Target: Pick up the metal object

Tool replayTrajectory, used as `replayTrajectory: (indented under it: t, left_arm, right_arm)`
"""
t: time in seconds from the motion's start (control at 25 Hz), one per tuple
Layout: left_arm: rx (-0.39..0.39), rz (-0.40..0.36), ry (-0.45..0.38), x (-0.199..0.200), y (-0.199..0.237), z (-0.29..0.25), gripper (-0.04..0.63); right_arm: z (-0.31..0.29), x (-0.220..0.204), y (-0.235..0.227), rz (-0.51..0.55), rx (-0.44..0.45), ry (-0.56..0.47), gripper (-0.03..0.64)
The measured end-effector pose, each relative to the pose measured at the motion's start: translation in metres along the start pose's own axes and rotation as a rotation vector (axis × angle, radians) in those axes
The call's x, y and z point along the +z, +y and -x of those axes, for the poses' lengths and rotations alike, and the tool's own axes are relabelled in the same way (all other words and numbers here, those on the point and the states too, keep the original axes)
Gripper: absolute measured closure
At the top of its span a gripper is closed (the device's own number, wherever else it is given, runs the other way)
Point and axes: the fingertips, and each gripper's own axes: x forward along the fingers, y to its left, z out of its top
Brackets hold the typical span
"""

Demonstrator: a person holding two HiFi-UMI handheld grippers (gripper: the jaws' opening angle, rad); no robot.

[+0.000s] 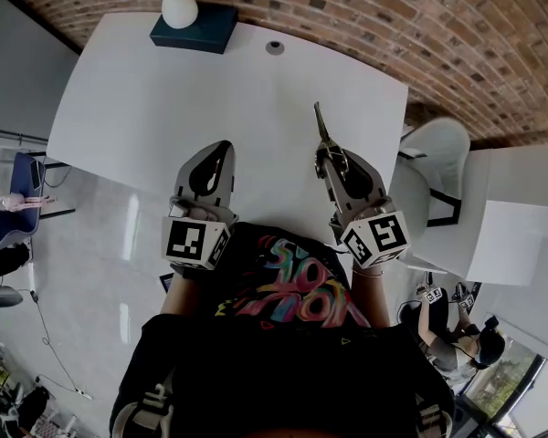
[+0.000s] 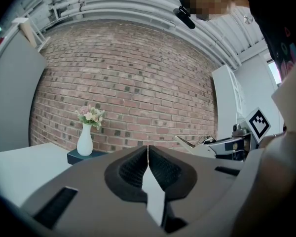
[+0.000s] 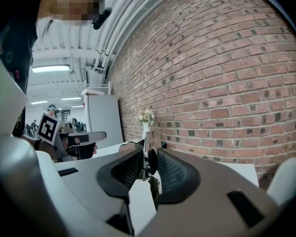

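While right gripper [image 1: 332,160] is clamped on the metal object [image 1: 321,124], which looks off the desk [image 1: 146,108] near its front-right corner, hold the squeeze steady and wrist level so the thin piece can't pivot. Left gripper [image 1: 217,151] is closed and empty over the front edge.

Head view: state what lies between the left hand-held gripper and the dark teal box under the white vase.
Only bare white tabletop, as the head view shows.

I note left gripper [image 1: 221,149] level, jaws together, empty; right gripper [image 1: 332,160] tipped slightly down, clamped on metal object [image 1: 321,124].
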Motion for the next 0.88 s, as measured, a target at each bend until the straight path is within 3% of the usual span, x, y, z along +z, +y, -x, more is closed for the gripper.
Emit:
replayTrajectory:
  t: [0.88]
  left_arm:
    - [-0.027,-0.011,0.004,0.0,-0.0003,-0.0034,0.566]
  right_arm:
    - [-0.008,0.0018,0.0086,0.0,0.035,-0.005,0.506]
